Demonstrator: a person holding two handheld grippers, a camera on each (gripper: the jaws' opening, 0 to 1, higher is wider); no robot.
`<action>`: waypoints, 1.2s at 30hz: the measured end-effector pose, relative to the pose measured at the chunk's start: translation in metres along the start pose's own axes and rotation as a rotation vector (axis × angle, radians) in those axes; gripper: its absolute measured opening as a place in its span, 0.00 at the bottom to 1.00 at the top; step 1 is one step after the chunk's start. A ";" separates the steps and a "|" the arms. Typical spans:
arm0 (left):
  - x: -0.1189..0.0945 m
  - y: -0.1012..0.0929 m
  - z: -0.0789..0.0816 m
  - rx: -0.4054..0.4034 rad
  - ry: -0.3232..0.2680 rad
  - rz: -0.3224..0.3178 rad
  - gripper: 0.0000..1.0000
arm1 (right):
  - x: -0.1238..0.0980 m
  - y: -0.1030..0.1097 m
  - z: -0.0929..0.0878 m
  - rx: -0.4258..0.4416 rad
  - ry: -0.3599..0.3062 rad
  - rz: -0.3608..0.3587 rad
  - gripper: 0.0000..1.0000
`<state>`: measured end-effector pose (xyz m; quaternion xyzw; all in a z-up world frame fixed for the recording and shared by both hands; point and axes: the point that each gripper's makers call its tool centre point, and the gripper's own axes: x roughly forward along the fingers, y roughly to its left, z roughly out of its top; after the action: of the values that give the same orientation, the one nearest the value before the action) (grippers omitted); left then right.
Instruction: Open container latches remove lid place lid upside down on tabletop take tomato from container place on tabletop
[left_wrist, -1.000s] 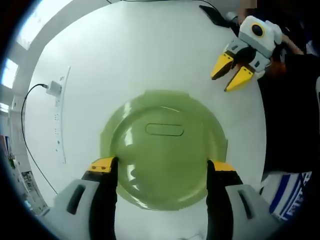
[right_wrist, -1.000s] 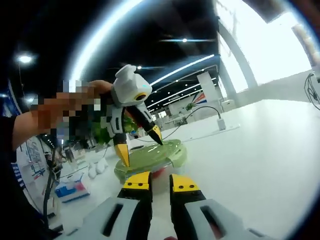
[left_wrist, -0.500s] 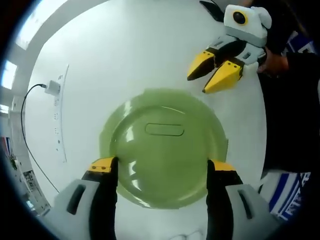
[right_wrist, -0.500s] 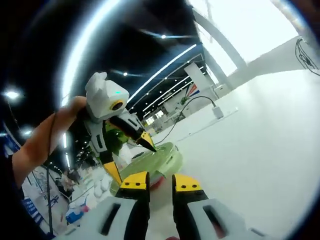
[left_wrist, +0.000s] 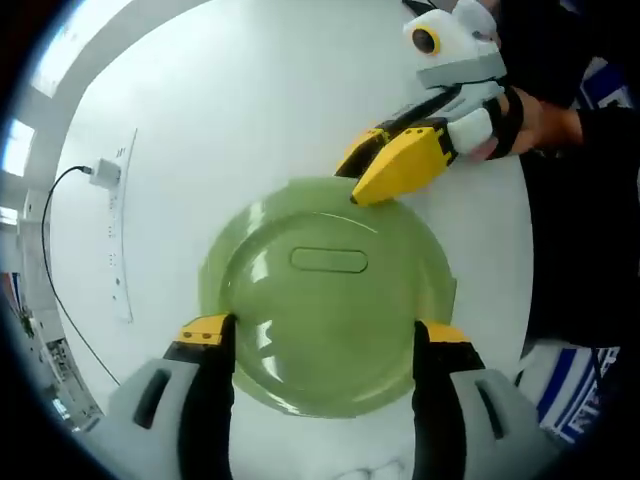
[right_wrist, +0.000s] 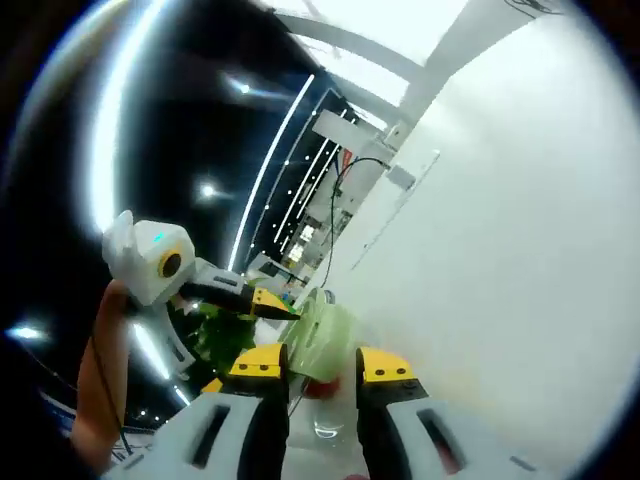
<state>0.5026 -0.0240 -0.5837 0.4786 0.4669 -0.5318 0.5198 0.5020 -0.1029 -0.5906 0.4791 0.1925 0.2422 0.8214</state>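
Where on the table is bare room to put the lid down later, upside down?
The broad white tabletop beyond the green lid, between the power strip and the right gripper, is bare. It is crowded at the lid's rim, where the right gripper reaches in and the left gripper straddles it.
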 end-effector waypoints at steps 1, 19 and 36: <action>0.000 0.000 0.000 0.000 -0.004 0.000 0.71 | 0.001 -0.001 0.001 0.026 -0.004 0.003 0.22; 0.000 0.000 0.000 -0.004 -0.025 0.000 0.70 | 0.011 0.001 -0.002 0.131 -0.058 -0.003 0.21; 0.000 0.000 -0.001 -0.010 -0.011 0.003 0.70 | 0.013 -0.001 -0.001 0.110 -0.059 -0.034 0.21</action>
<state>0.5030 -0.0235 -0.5839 0.4737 0.4659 -0.5315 0.5254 0.5119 -0.0952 -0.5925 0.5270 0.1895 0.2030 0.8032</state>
